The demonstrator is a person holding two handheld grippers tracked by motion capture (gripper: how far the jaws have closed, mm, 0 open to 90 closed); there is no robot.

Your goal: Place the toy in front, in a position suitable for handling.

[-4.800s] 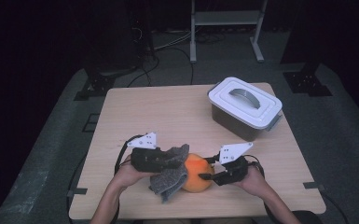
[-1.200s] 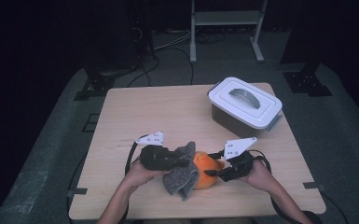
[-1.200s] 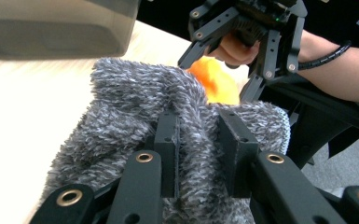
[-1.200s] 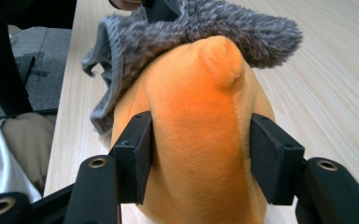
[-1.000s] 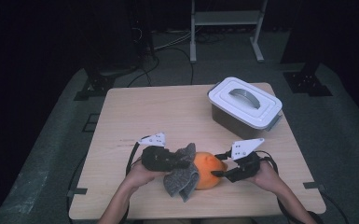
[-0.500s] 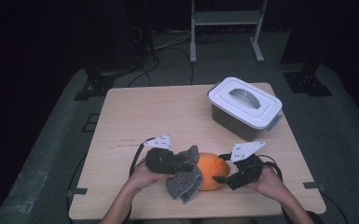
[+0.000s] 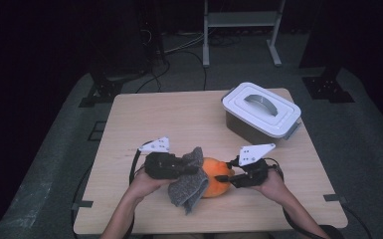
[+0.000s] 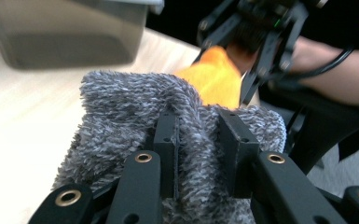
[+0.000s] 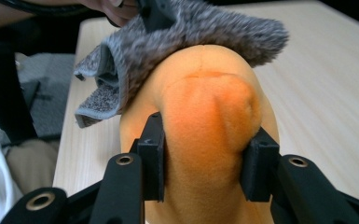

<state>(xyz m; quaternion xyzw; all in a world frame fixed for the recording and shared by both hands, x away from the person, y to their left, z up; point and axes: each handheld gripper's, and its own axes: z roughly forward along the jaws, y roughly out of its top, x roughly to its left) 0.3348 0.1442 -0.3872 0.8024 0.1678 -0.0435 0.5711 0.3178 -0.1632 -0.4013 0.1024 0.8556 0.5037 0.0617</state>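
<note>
At the near edge of the table [image 7: 144, 117], the grey cloth [image 8: 135, 105] is pinched between the closed jaws of the left gripper [image 8: 199, 140] and draped over the orange soft ball [image 9: 210, 116]. The right gripper [image 9: 205, 161] has just been closing and is clamped on the ball. Wiping appears under way, not finished; the lidded white box [image 7: 261, 107] at the far right is untouched.

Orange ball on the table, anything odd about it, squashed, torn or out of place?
The orange ball is soft and dented where the right gripper pinches a bulge of it. The left gripper clamps a grey cloth draped over the ball. Nothing looks torn or spilled.
</note>
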